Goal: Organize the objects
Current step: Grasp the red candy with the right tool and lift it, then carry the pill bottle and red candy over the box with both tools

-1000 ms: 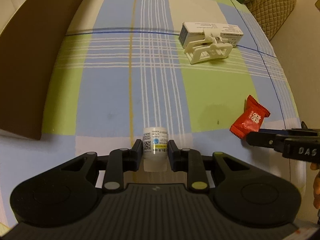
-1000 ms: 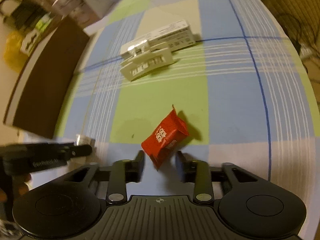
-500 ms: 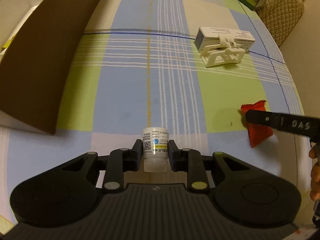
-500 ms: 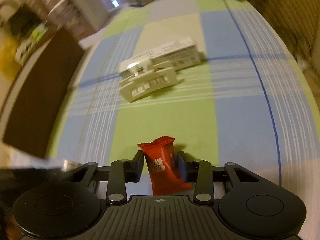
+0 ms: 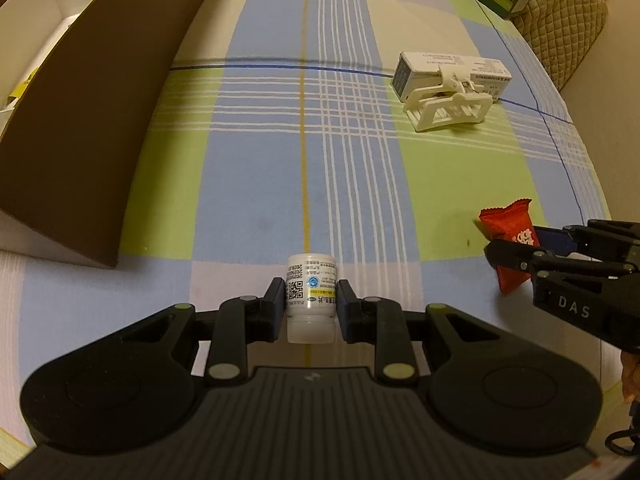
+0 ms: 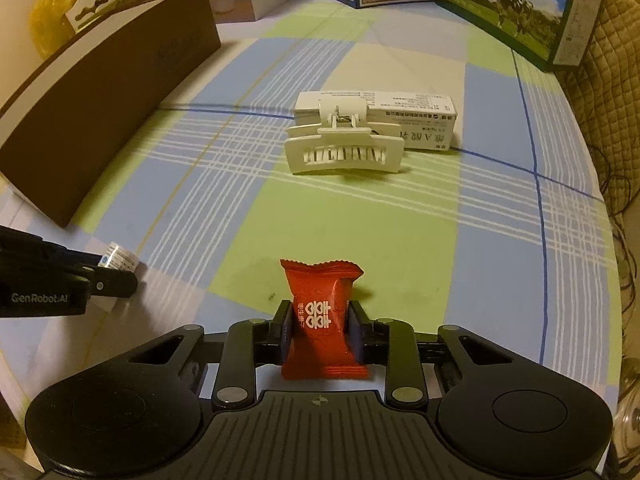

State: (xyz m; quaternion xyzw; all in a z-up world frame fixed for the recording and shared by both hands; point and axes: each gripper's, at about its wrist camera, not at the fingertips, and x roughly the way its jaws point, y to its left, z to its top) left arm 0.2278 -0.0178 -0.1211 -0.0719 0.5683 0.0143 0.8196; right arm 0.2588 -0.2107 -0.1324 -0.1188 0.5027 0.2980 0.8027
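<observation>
My left gripper (image 5: 310, 294) is shut on a small white pill bottle (image 5: 310, 292) and holds it over the checked cloth near the front. My right gripper (image 6: 319, 318) is shut on a red candy packet (image 6: 320, 308), held upright just above the cloth. The packet (image 5: 506, 228) and the right gripper also show at the right of the left wrist view. The bottle (image 6: 120, 258) shows at the left of the right wrist view. A white hair claw clip (image 6: 344, 152) lies against a white medicine box (image 6: 412, 118) further back.
A long brown open box (image 6: 100, 92) stands along the left side, also in the left wrist view (image 5: 92, 112). Printed cartons (image 6: 508, 4) stand at the back edge. A quilted chair (image 5: 560, 12) is at the far right. The cloth's right edge drops off.
My right gripper has closed on the red packet and turned it upright, lifting it. My left gripper, still holding the bottle, has drawn back and risen slightly; the brown box looks nearer.
</observation>
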